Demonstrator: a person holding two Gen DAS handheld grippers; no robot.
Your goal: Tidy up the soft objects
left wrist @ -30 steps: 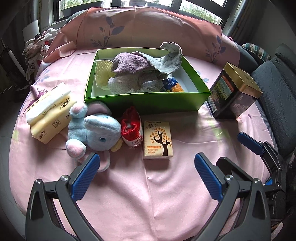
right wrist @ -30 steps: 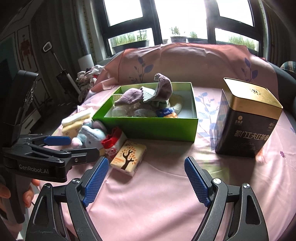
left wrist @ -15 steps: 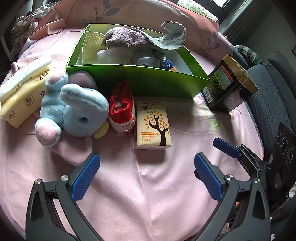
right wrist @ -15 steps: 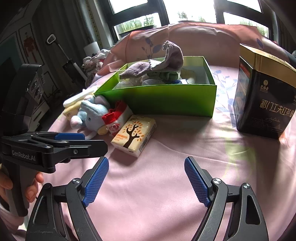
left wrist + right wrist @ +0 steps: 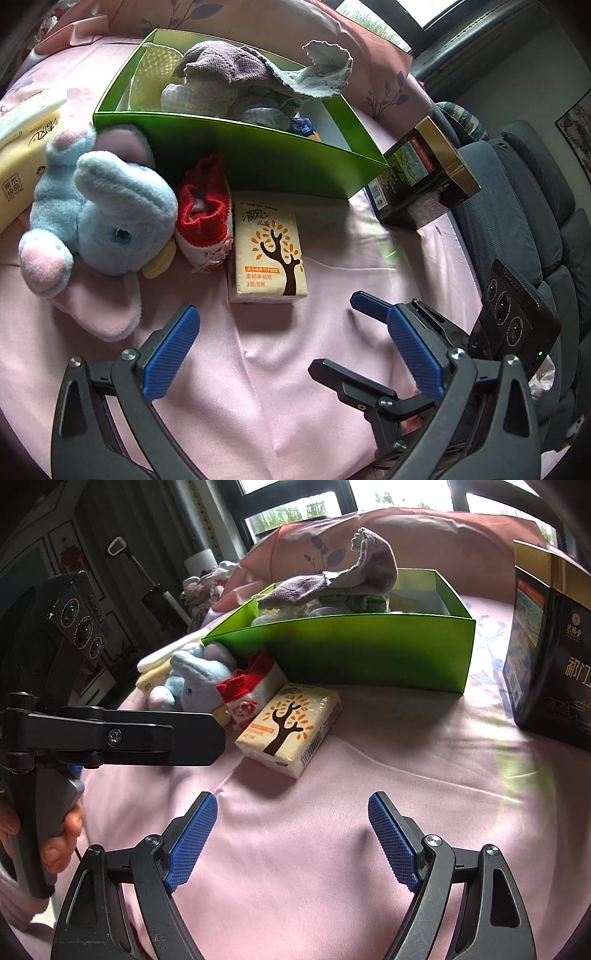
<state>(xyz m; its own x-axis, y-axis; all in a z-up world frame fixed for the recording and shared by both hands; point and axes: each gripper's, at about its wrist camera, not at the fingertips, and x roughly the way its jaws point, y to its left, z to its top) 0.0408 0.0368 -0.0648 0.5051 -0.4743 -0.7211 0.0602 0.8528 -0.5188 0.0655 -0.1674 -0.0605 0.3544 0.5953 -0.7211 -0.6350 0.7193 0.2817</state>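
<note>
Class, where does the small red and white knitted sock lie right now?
In the left wrist view the knitted sock lies on the pink cloth, left of centre, between the blue plush elephant and the tissue pack, just before the green box.

Daylight pours through the dark-framed windows (image 5: 332, 502) at the back, greenery showing beyond the glass. A pink fabric sheet (image 5: 332, 849) covers the round surface, and a pink pillow with purple leaf prints (image 5: 424, 539) sits under the panes. A grey cushioned sofa (image 5: 532, 206) runs along one side. Opposite, a heap of pale crumpled clothes (image 5: 207, 579) lies by a dim wall with framed pictures (image 5: 70, 554).
</note>
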